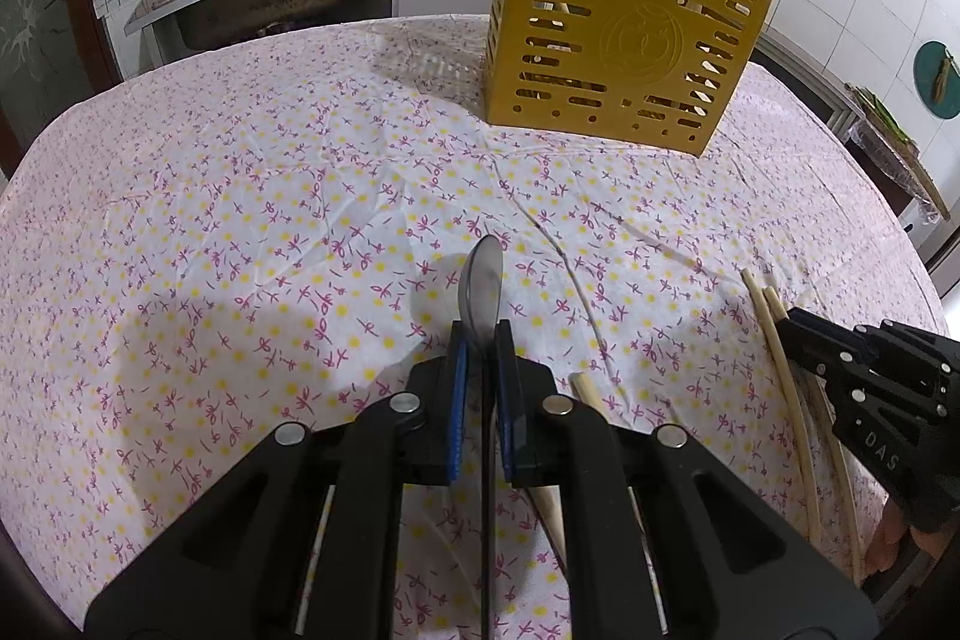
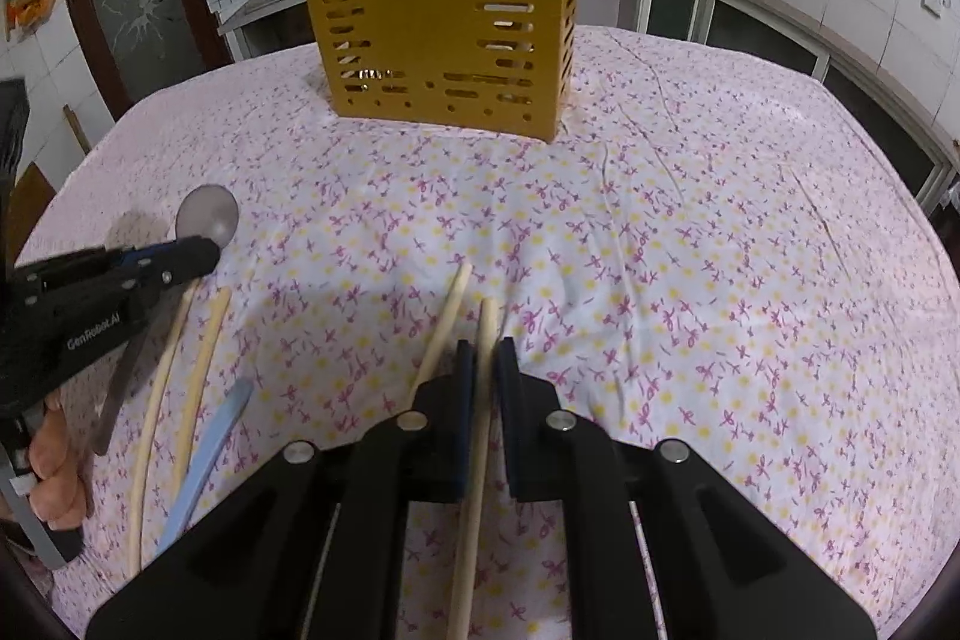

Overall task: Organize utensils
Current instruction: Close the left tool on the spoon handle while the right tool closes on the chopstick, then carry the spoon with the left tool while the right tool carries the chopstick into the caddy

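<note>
**Spoon in my left, chopstick in my right**

My left gripper [image 1: 480,334] is clamped narrow on a metal spoon [image 1: 482,280], bowl jutting forward above the cloth. My right gripper [image 2: 480,349] pinches one wooden chopstick [image 2: 477,436]; a second chopstick [image 2: 443,328] lies just beside its left finger. More pale chopsticks [image 2: 198,370] and a blue handle [image 2: 207,454] lie between my two grippers. Ahead stands the yellow slotted holder [image 2: 444,22], near the far edge of the floral tablecloth [image 2: 690,280], chopsticks already upright inside. Open cloth stretches between my jaws and the holder.
</note>
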Demonstrator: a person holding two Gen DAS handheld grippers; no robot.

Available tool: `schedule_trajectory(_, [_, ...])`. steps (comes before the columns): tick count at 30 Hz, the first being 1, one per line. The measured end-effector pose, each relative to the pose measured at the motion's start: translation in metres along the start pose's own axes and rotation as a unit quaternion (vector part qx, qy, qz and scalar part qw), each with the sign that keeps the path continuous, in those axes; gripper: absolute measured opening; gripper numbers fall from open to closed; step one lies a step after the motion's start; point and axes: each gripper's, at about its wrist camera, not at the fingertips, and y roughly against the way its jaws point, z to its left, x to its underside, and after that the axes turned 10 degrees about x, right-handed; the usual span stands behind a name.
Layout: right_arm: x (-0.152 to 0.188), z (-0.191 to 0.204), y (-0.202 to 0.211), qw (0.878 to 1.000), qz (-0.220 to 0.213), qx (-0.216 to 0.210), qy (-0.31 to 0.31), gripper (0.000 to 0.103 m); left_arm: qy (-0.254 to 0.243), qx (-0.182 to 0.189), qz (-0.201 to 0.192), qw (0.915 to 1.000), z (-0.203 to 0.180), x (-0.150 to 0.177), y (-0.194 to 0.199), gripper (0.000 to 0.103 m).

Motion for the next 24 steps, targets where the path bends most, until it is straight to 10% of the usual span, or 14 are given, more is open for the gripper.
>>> schedule_trajectory(24, [-0.005,-0.048,0.012,0.987,-0.046,-0.085,-0.128,0.006,0.033,0.048,-0.03,0.9978,0.008,-0.004,0.021,0.004])
